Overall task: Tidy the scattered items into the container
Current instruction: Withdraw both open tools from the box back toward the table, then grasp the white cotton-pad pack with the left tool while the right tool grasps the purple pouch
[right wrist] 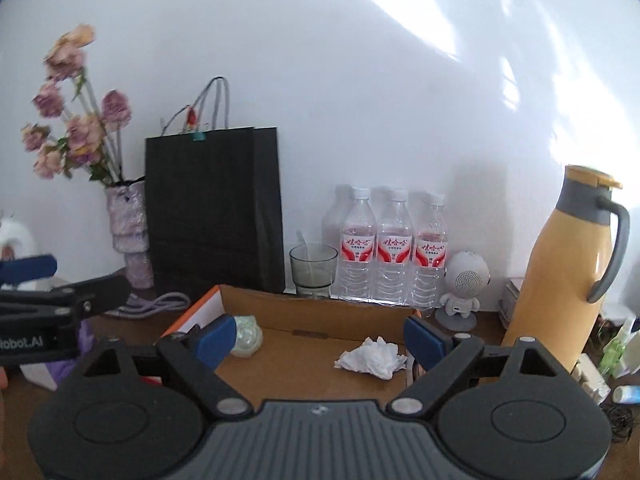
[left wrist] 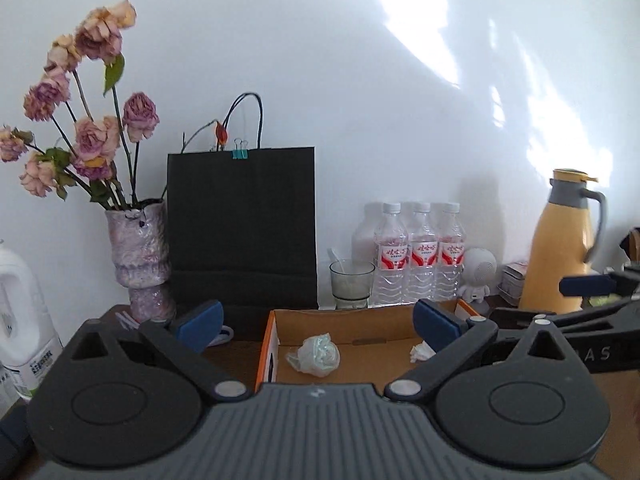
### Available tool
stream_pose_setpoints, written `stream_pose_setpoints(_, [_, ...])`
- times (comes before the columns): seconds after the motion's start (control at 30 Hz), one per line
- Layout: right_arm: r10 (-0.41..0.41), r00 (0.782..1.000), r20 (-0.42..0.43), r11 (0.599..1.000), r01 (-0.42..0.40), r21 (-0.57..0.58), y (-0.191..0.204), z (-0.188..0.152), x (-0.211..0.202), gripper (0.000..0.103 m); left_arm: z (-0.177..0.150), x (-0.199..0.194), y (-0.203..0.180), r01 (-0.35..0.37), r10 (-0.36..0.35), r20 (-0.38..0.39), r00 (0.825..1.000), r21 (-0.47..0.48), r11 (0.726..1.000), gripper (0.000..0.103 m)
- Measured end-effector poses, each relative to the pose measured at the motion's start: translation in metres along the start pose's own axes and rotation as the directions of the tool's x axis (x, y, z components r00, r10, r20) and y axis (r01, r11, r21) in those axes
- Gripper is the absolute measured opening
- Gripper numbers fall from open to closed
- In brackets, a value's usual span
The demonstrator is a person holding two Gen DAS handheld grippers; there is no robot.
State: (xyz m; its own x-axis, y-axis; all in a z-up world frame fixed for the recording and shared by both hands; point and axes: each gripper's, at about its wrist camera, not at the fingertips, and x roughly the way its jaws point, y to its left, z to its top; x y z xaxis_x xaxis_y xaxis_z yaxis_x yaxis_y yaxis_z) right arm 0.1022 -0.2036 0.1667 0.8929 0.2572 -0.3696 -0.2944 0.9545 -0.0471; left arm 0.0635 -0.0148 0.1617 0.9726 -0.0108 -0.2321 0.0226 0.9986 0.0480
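A shallow cardboard box (left wrist: pixel 352 318) (right wrist: pixel 320 308) with an orange side lies on the brown table in front of both grippers. Inside it rest a crumpled pale plastic wad (left wrist: pixel 316 354) (right wrist: pixel 247 336) and a crumpled white tissue (left wrist: pixel 421 352) (right wrist: pixel 372 358). My left gripper (left wrist: pixel 318 328) stands open over the box with nothing between its blue pads. My right gripper (right wrist: pixel 320 338) is open too and holds nothing; the tissue lies below and between its fingers, untouched. Each gripper shows at the edge of the other's view.
Against the white wall stand a vase of dried roses (left wrist: pixel 140 256), a black paper bag (left wrist: pixel 242 228), a glass with a spoon (left wrist: pixel 351 284), three water bottles (left wrist: pixel 420 252), a small white robot figure (right wrist: pixel 464 284) and a yellow jug (right wrist: pixel 560 276). A white detergent bottle (left wrist: pixel 20 320) stands at the left.
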Motion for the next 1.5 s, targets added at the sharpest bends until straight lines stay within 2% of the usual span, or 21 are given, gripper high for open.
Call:
stream_pose_setpoints(0.1, [-0.012,0.999,0.039,1.000,0.013,-0.029,0.016,-0.031,-0.043,0.093,-0.041,-0.039,0.001,-0.005,0.005,-0.006,1.000,0.016,1.000,0.103])
stream_pose_setpoints(0.17, [0.013,0.998,0.056,1.000,-0.013,-0.010,0.019,-0.061,-0.076,0.098,-0.074,-0.069,0.001,-0.008,0.008,-0.022,1.000,0.002,1.000,0.103])
stream_pose_setpoints(0.23, [0.026,0.998,0.051,1.000,-0.026,0.003,0.024,-0.094,-0.104,0.098,-0.103,-0.099,-0.001,-0.010,0.010,-0.037,0.999,-0.011,1.000,0.103])
stream_pose_setpoints(0.33, [0.015,0.999,0.034,1.000,-0.014,-0.013,0.037,-0.143,-0.139,0.098,-0.141,-0.132,-0.002,0.022,-0.026,-0.105,0.994,-0.037,0.999,0.103])
stream_pose_setpoints(0.43, [0.038,0.998,-0.042,0.999,-0.037,0.020,0.042,-0.179,-0.152,0.098,-0.164,-0.141,-0.006,0.047,-0.051,-0.199,0.979,-0.025,0.999,0.103])
stream_pose_setpoints(0.53, [0.025,0.996,-0.084,1.000,-0.025,0.006,0.044,-0.195,-0.149,0.098,-0.170,-0.142,-0.013,0.082,-0.075,-0.207,0.976,0.027,0.996,0.103])
stream_pose_setpoints(0.6, [-0.006,0.997,-0.077,1.000,0.006,0.005,0.039,-0.190,-0.141,0.098,-0.165,-0.133,-0.013,0.085,-0.075,-0.193,0.978,0.040,0.996,0.103])
stream_pose_setpoints(0.73, [-0.032,0.995,-0.091,0.996,0.039,0.075,0.020,-0.174,-0.113,0.098,-0.144,-0.091,-0.005,0.057,-0.047,-0.169,0.984,0.051,0.997,0.103])
stream_pose_setpoints(0.8, [-0.024,0.994,-0.109,0.993,0.036,0.109,0.011,-0.170,-0.096,0.098,-0.129,-0.065,0.003,0.081,-0.067,-0.134,0.989,0.103,0.991,0.103])
stream_pose_setpoints(0.93, [-0.008,0.988,-0.153,0.987,0.032,0.158,-0.004,-0.163,-0.062,0.095,-0.109,-0.007,0.021,0.176,-0.154,-0.103,0.983,0.265,0.948,0.103])
stream_pose_setpoints(1.0, [0.007,0.986,-0.169,0.978,0.029,0.209,-0.015,-0.162,-0.047,0.090,-0.108,0.020,0.030,0.210,-0.181,-0.120,0.976,0.295,0.932,0.103])
stream_pose_setpoints(1.07, [0.021,0.987,-0.161,0.959,0.025,0.281,-0.026,-0.162,-0.037,0.084,-0.109,0.043,0.039,0.267,-0.230,-0.162,0.960,0.263,0.927,0.103])
stream_pose_setpoints(1.13, [0.034,0.987,-0.158,0.934,0.024,0.355,-0.038,-0.164,-0.027,0.084,-0.112,0.060,0.048,0.320,-0.283,-0.199,0.938,0.191,0.928,0.103])
stream_pose_setpoints(1.23, [0.051,0.983,-0.175,0.911,0.026,0.412,-0.048,-0.168,-0.013,0.082,-0.118,0.077,0.055,0.342,-0.306,-0.246,0.920,0.119,0.932,0.103])
stream_pose_setpoints(1.3, [0.059,0.980,-0.191,0.902,0.030,0.432,-0.050,-0.170,-0.004,0.080,-0.121,0.082,0.055,0.337,-0.301,-0.256,0.919,0.109,0.935,0.103])
stream_pose_setpoints(1.33, [0.064,0.979,-0.195,0.897,0.030,0.442,-0.051,-0.171,-0.001,0.076,-0.122,0.082,0.055,0.338,-0.303,-0.254,0.919,0.108,0.935,0.101])
stream_pose_setpoints(1.37, [0.070,0.978,-0.197,0.892,0.027,0.452,-0.051,-0.171,0.002,0.065,-0.122,0.080,0.056,0.347,-0.314,-0.245,0.917,0.104,0.932,0.096])
stream_pose_setpoints(1.4, [0.081,0.977,-0.197,0.889,0.019,0.457,-0.051,-0.171,0.005,0.058,-0.121,0.078,0.056,0.355,-0.324,-0.241,0.915,0.099,0.930,0.087])
stream_pose_setpoints(1.43, [0.087,0.978,-0.191,0.890,0.010,0.456,-0.049,-0.169,0.006,0.045,-0.120,0.076,0.055,0.348,-0.316,-0.249,0.916,0.096,0.933,0.085])
stream_pose_setpoints(1.5, [0.055,0.982,-0.181,0.913,0.023,0.406,-0.041,-0.163,0.003,0.029,-0.118,0.069,0.054,0.319,-0.290,-0.254,0.923,0.079,0.944,0.085])
